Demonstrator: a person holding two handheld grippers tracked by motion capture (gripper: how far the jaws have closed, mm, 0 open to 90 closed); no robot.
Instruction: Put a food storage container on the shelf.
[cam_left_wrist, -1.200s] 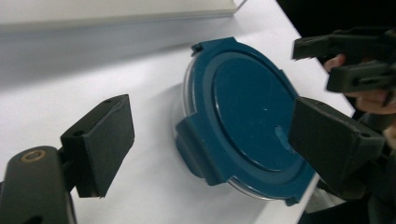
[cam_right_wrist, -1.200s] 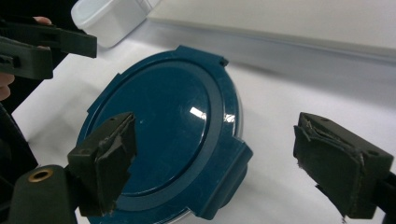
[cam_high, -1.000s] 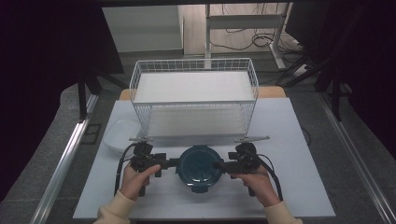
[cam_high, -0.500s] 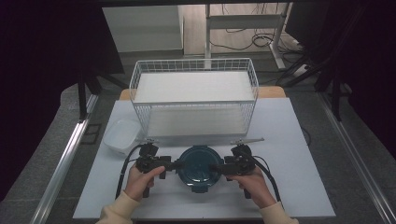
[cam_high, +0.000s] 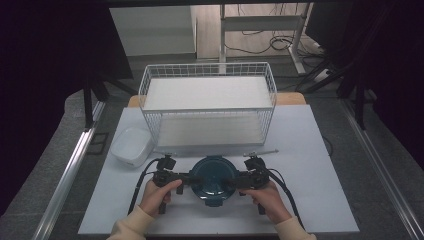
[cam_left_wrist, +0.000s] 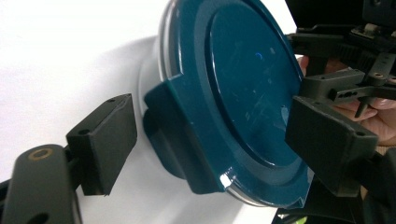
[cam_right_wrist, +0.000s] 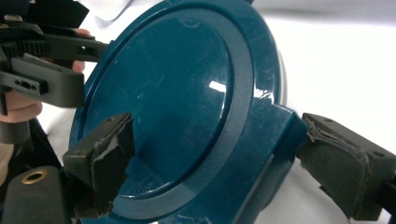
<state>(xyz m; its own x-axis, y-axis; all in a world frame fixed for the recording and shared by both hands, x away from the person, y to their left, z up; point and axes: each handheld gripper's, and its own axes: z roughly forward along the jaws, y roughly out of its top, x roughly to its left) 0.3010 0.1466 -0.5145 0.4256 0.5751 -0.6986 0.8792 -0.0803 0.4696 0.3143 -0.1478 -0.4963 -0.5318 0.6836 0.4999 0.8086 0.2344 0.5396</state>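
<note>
A round blue lidded container (cam_high: 213, 179) sits on the white worktop (cam_high: 320, 165) before a wire basket (cam_high: 207, 102). The left gripper (cam_high: 186, 178) and right gripper (cam_high: 234, 181) flank it, fingers spread around the lid's side tabs without clamping.

The dark lid (cam_high: 214, 180) covers whatever is in the container beneath it. In the left gripper view, that lid's top runs off the frame. The slim rod (cam_high: 260, 152) on the counter (cam_high: 320, 200) is too small to identify.
</note>
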